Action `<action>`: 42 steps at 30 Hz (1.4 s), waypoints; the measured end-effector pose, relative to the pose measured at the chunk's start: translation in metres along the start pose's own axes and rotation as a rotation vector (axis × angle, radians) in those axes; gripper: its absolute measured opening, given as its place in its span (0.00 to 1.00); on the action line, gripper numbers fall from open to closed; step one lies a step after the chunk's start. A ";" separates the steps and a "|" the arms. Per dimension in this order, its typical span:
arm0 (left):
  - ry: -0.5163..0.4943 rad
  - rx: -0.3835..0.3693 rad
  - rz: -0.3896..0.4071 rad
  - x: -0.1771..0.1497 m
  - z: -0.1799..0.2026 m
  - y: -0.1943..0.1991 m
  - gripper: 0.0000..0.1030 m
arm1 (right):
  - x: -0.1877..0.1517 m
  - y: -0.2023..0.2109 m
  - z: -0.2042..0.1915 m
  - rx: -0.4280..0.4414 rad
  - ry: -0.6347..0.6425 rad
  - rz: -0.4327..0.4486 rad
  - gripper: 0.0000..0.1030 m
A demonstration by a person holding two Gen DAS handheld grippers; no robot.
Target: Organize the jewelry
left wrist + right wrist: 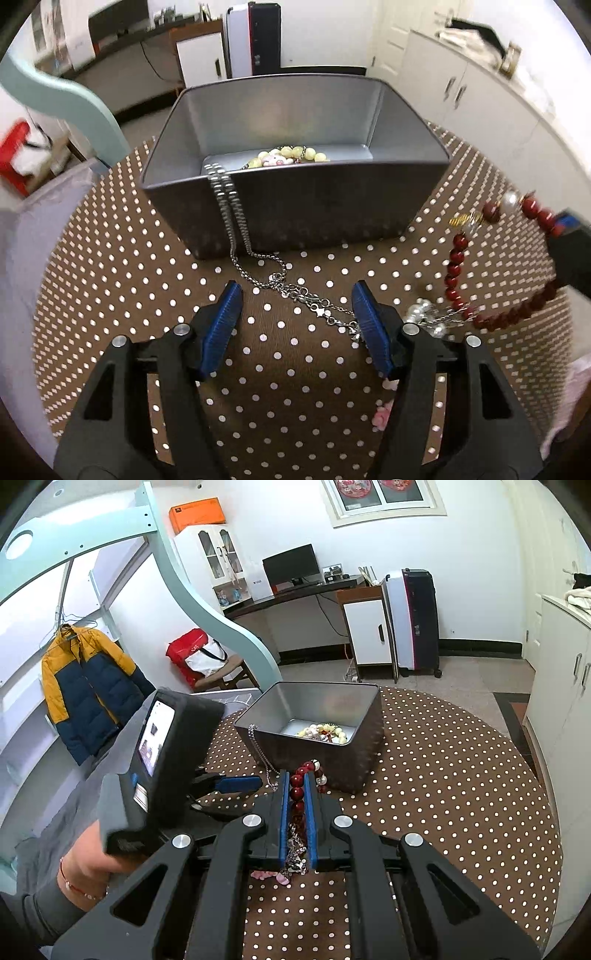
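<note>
- Far left, the silver chain necklace [231, 206] is draped over the near rim of the grey metal bin [295, 206] — one end inside, the rest trailing down the front wall onto the polka-dot counter [110, 280]. It looks half-delivered, and likely to slide back out unless it is fed in.
- Inside the bin, a yellow-green bead bracelet [291, 155] with a pink charm lies on the floor against the near wall, so that piece is sorted.
- Centre now: the left tongs [297, 325] are spread wide and grip nothing, low over the counter. The chain's clasp end [317, 306] lies between the blue pads, well placed for a pinch that would lift the tail into the bin.
- A small pink ornament [382, 415] sits on the counter by the left tool's right finger, not yet collected.
- Over to the right — the right tongs [299, 775] are clamped on a red bead bracelet [458, 258], which hangs as a loop clear of the counter, pearl-like beads at its top and silvery links tangled low.
- My read: that bracelet is headed for the bin, just ahead of it.
</note>
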State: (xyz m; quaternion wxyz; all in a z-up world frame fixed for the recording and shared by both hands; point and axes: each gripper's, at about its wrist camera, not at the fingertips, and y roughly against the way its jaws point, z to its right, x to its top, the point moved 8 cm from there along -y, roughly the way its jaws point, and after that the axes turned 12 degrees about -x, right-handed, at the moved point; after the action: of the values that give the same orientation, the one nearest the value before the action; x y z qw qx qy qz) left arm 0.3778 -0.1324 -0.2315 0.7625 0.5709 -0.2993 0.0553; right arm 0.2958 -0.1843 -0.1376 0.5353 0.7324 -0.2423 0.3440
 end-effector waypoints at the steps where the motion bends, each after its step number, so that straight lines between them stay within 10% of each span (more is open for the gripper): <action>1: 0.005 -0.001 0.002 0.000 0.001 0.000 0.56 | 0.000 0.001 0.000 0.001 0.002 0.001 0.06; 9: -0.037 -0.058 0.029 -0.002 0.004 0.007 0.07 | 0.002 0.007 -0.004 0.008 0.014 0.010 0.06; 24: 0.042 -0.237 0.141 -0.007 -0.029 0.070 0.06 | 0.015 0.023 -0.011 -0.024 0.020 0.057 0.06; 42: -0.052 -0.301 0.310 0.067 -0.012 0.156 0.06 | 0.066 0.036 -0.022 -0.068 0.066 0.139 0.06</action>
State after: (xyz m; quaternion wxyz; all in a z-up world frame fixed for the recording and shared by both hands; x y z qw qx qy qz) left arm 0.3703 -0.0857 -0.0686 0.8136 0.3989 -0.4079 0.1117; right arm 0.3076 -0.1738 -0.0607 0.5425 0.6834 -0.2862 0.3958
